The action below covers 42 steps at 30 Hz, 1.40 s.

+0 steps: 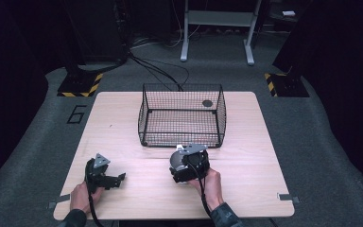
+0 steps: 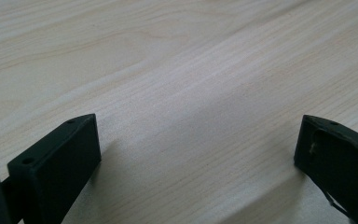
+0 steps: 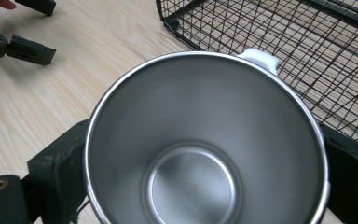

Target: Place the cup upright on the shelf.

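Right gripper view: the right gripper (image 3: pixel 205 186) clamps a shiny stainless-steel cup (image 3: pixel 205 140) by its walls; rigid, light, probably slippery. Left gripper (image 2: pixel 198 154) gapes wide. Black wire basket (image 3: pixel 279 46) at one o'clock.

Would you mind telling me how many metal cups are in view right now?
1. The metal cup sits between the jaws of the right gripper, just in front of the wire basket. The basket looks empty, though its mesh could hide something small.
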Each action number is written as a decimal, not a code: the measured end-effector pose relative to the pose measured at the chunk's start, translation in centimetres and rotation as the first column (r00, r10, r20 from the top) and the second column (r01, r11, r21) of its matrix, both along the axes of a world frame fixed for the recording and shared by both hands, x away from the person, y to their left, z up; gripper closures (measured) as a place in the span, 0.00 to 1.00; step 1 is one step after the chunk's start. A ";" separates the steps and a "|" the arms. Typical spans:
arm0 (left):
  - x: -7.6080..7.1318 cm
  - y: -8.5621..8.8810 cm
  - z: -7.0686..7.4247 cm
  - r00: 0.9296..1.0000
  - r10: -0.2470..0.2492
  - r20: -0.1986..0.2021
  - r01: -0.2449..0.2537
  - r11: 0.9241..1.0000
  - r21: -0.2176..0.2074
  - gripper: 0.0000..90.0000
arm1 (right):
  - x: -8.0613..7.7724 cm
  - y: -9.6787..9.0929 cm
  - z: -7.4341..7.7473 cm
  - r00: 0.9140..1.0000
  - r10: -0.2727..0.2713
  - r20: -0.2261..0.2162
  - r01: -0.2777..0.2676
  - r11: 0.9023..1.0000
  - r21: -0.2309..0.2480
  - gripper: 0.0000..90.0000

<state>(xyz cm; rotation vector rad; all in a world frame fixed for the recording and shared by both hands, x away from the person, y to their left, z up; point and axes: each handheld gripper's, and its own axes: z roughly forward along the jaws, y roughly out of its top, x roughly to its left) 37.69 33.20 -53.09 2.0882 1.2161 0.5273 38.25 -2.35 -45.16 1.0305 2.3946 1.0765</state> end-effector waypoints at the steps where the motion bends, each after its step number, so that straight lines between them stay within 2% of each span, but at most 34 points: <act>1: 0.0 0.0 0.0 1.000 0.004 0.001 -0.004 1.000 -0.006 0.00 | 0.0 -0.1 0.1 1.000 -0.005 -0.011 0.005 1.000 -0.002 0.06; 6: 0.0 -0.1 0.0 1.000 0.006 0.003 -0.006 1.000 -0.008 0.00 | 0.0 -0.6 0.4 1.000 -0.016 -0.013 0.016 1.000 0.004 0.06; 15: 0.0 0.0 0.0 1.000 0.001 0.000 -0.001 1.000 -0.001 0.00 | 0.3 -1.4 0.9 1.000 -0.008 -0.010 0.008 1.000 -0.016 0.06; 18: 0.0 0.0 0.0 1.000 0.002 0.002 -0.002 1.000 -0.001 0.00 | 0.3 -1.5 1.0 1.000 -0.019 -0.011 0.019 1.000 -0.004 0.06; 20: 0.0 0.0 0.0 1.000 0.003 0.004 -0.003 1.000 -0.003 0.00 | 0.5 -1.9 1.1 1.000 -0.004 -0.006 0.003 1.000 -0.012 0.06; 27: 0.0 0.0 0.0 1.000 0.000 0.000 0.000 1.000 -0.001 0.00 | 0.6 -2.5 1.6 1.000 -0.003 -0.016 0.003 1.000 -0.003 0.06; 33: 0.0 0.0 0.0 1.000 0.000 0.000 0.000 1.000 -0.001 0.00 | 0.7 -2.9 2.0 0.999 -0.028 -0.025 0.028 1.000 0.014 0.06; 36: 0.0 0.0 0.0 1.000 0.001 0.002 -0.001 1.000 -0.001 0.00 | 0.9 -3.3 2.2 1.000 -0.008 -0.022 0.008 1.000 0.006 0.07; 42: 0.0 0.0 0.0 1.000 0.002 0.004 -0.002 1.000 -0.002 0.00 | 1.1 -3.6 2.8 1.000 -0.009 -0.020 0.009 1.000 0.011 0.07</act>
